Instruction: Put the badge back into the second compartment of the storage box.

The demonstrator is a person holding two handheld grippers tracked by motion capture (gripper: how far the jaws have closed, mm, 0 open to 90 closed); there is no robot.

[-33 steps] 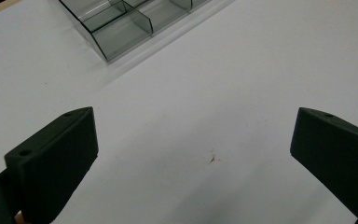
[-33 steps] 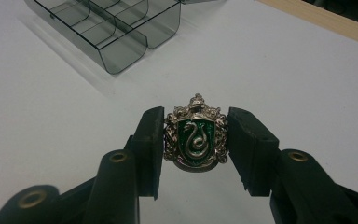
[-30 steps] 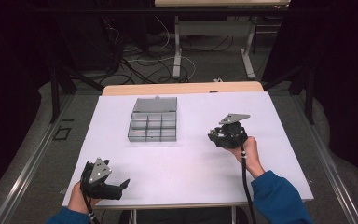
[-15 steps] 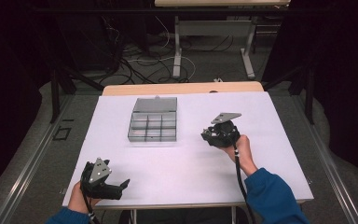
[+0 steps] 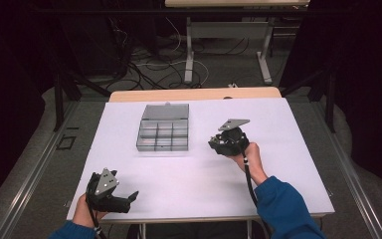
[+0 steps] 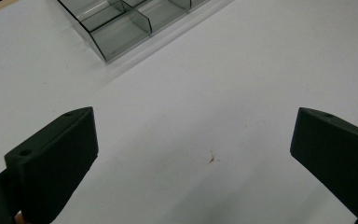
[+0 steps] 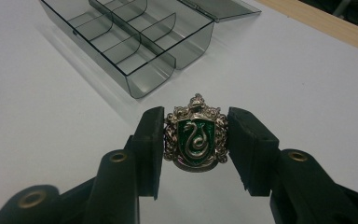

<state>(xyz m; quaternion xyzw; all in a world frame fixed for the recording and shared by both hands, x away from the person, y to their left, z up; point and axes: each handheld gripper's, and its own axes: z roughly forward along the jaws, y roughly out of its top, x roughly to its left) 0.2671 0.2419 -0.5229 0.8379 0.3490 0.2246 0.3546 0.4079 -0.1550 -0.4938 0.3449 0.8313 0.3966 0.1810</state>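
White table (image 5: 288, 129) holds one clear compartment box (image 5: 163, 128). Two grippers: right gripper (image 7: 196, 140) clamps one green snake crest badge (image 7: 196, 136); left gripper (image 6: 193, 149) gapes wide, empty.

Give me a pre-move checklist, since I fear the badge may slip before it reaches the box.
1. Right gripper clamps the green-and-silver snake crest badge from both sides: ok.
2. Badge held upright: ok.
3. Smoky clear plastic compartment box has its lid open: ok.
4. Nearest compartments empty: ok.
5. Left gripper open, away from the box: ok.
6. Grip firmness: cannot tell.
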